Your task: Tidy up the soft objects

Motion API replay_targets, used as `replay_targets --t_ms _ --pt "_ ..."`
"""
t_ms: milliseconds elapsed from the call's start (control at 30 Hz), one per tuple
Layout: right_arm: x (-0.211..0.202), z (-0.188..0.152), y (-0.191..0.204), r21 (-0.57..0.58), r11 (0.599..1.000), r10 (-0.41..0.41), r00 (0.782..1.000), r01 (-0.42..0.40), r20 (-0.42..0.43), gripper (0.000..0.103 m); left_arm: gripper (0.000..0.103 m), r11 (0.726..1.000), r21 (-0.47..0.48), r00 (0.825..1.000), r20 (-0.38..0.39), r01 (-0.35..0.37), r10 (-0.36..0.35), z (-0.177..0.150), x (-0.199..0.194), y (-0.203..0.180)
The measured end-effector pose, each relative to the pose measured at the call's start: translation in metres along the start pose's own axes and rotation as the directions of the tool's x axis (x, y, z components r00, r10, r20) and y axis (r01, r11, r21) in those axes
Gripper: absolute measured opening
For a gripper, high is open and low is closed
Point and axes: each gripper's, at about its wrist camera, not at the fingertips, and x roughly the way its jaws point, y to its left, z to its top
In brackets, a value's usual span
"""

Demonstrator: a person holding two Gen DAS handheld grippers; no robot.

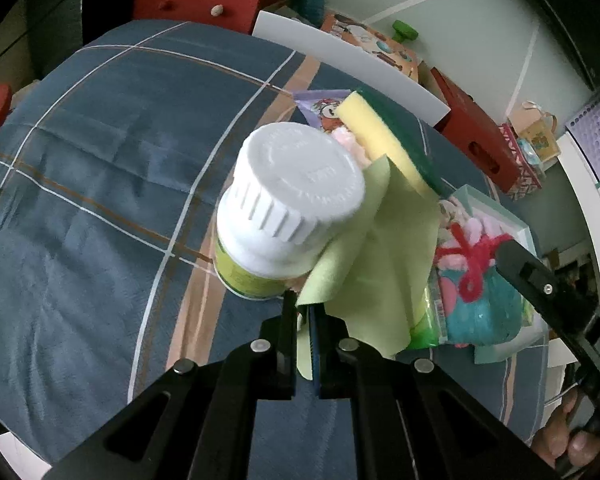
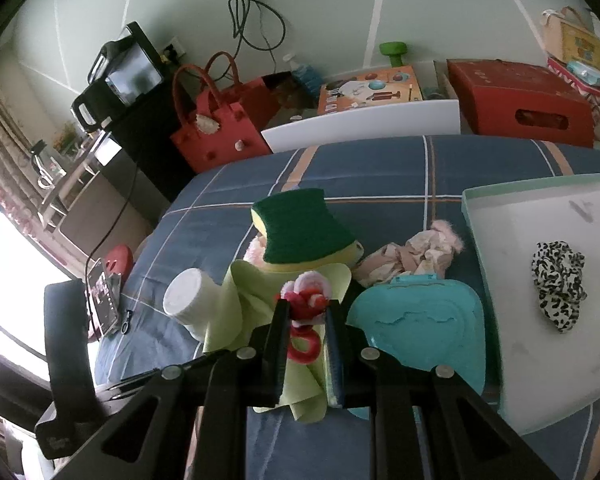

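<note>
Left gripper jaws pinch thin green cloth – right gripper jaws clamp fuzzy red-pink toy.

On the plaid bedspread, one white-capped bottle was counted, along with one light green cloth, one yellow and green sponge, one red and pink chenille toy, one teal heart-shaped case and one crumpled pink fabric piece. One pale tray was seen, with one leopard-print scrunchie in it. Two black grippers were counted: left gripper, right gripper.
</note>
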Motion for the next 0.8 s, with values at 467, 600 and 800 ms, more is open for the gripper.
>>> replay_targets --t_ms 467,600,800 --pt "-0.008 0.001 -0.011 0.028 1.0 0.008 1.0 -0.009 0.016 0.019 0.005 0.999 -0.032 0.998 -0.06 -0.025 0.023 0.002 0.025 0.006" --pt "-0.01 0.001 -0.012 0.03 0.999 0.01 1.0 -0.011 0.017 0.019 0.006 0.999 -0.041 0.997 -0.069 -0.033 0.03 0.003 0.028 0.007" --pt "-0.01 0.0 -0.015 0.033 0.999 0.011 1.0 -0.012 0.02 0.019 0.045 0.995 -0.063 0.995 -0.071 -0.077 0.072 0.003 0.027 0.011"
